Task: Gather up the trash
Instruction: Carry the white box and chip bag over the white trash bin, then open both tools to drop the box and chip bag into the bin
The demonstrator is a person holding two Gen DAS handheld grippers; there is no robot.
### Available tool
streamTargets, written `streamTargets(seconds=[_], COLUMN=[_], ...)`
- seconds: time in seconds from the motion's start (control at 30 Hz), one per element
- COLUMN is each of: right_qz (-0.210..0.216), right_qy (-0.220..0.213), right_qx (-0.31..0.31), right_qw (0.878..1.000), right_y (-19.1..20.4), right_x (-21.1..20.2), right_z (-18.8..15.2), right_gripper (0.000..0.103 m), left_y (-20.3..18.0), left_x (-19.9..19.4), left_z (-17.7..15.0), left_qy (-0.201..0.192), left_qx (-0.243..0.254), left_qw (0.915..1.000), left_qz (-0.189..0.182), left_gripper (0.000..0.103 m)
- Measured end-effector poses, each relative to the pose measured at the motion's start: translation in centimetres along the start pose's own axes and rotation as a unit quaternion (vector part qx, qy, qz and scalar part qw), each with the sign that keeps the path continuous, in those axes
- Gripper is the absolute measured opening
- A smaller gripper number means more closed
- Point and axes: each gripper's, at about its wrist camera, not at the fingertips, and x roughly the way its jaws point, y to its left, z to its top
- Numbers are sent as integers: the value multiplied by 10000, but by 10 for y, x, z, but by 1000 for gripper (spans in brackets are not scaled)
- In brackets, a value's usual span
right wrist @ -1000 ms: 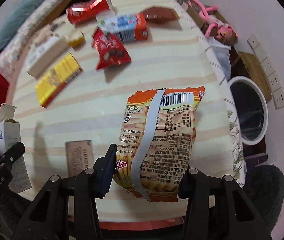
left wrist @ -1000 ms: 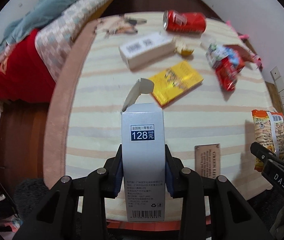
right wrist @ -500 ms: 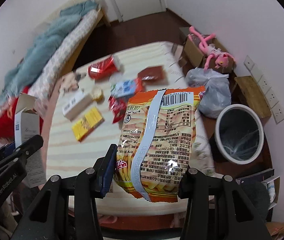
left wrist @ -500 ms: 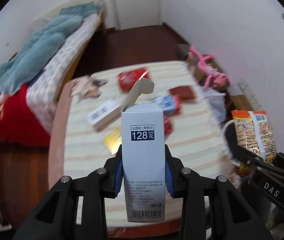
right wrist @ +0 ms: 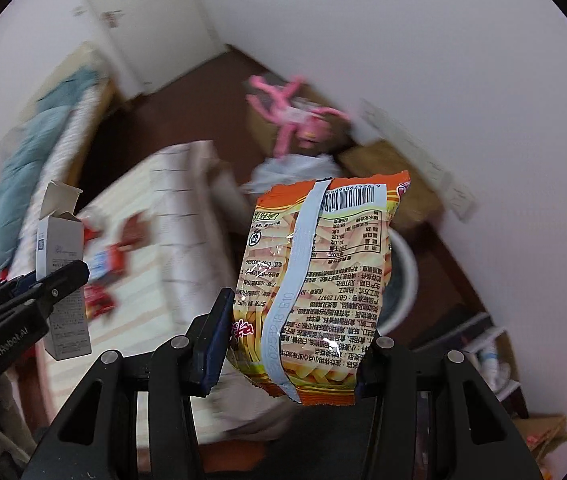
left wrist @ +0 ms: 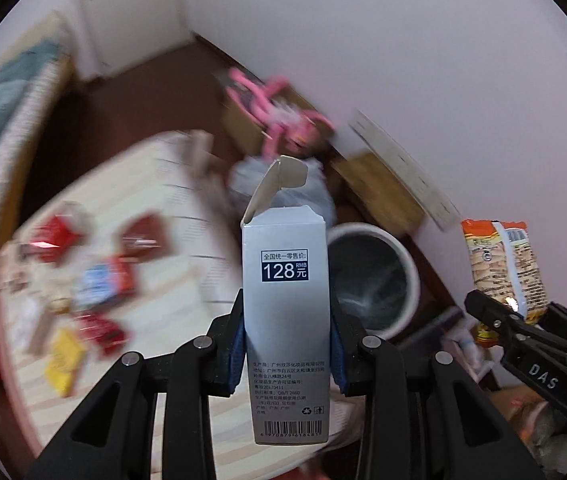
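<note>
While clamped upright, grey carton (left wrist: 286, 316) flap open.

Lifted off the striped table (left wrist: 171, 216) since a second ago, grey carton (left wrist: 286, 320) and snack bag (right wrist: 315, 280) both; swung rightward, away from the table; white bin (left wrist: 375, 276) now directly behind carton; background now motion-blurred.

A pink plush toy (left wrist: 279, 120) lies on a cardboard box (left wrist: 243, 128) at about twelve o'clock, against the white wall (left wrist: 403, 60). A bed with a teal blanket (right wrist: 15, 184) sits at nine o'clock. The striped table (left wrist: 171, 248) spreads toward seven o'clock, blurred.
</note>
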Motion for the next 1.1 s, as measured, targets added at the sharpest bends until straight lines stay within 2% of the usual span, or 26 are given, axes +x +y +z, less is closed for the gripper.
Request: streamTargets(seconds=[0.13, 0.23, 0.3, 0.47, 0.53, 0.6, 0.63, 0.7, 0.83, 0.93, 0.97, 1.03, 1.1], right_qz=[-233, -248, -266, -62, -88, -42, 34, 131, 159, 146, 126, 1, -133], right_qy=[424, 823, 1057, 1684, 1940, 2153, 2225, 2360, 2342, 2220, 2168, 2022, 1908], right_qx=[310, 459, 520, 689, 670, 739, 783, 837, 949, 993, 982, 919, 880], right_qw=[9983, 9952, 9927, 9833, 9787, 9737, 9718, 9681, 9674, 9699, 9712, 9750, 9776], right_y=[-56, -89, -104, -125, -132, -137, -139, -141, -145, -145, -142, -140, -137], right_x=[49, 96, 122, 193, 221, 242, 250, 263, 270, 263, 258, 248, 237], right_z=[9, 12, 13, 10, 9, 7, 6, 5, 7, 11, 13, 13, 13], right_gripper=[50, 50, 50, 50, 50, 50, 50, 52, 84, 100, 103, 103, 103], left_y=[-29, -48, -50, -65, -71, -71, -68, -65, -53, -49, -47, -41, -38], left_x=[68, 121, 163, 235, 256, 271, 277, 278, 269, 253, 245, 229, 214], left_z=[22, 39, 45, 49, 45, 45, 45, 46, 54, 58, 59, 56, 51], left_qy=[586, 1122, 1652, 2563, 2882, 3044, 3095, 3080, 2819, 2431, 2234, 1908, 1688], left_qx=[164, 137, -41, -237, -303, -400, -466, -560, -609, -457, -376, -283, -220], left_qw=[9980, 9929, 9847, 9633, 9538, 9486, 9466, 9471, 9560, 9687, 9740, 9811, 9847], left_qz=[-155, -363, -561, -767, -791, -771, -769, -714, -528, -206, -74, 173, 369], left_gripper=[31, 31, 32, 32, 42, 81, 88, 91, 96, 96, 96, 96, 96])
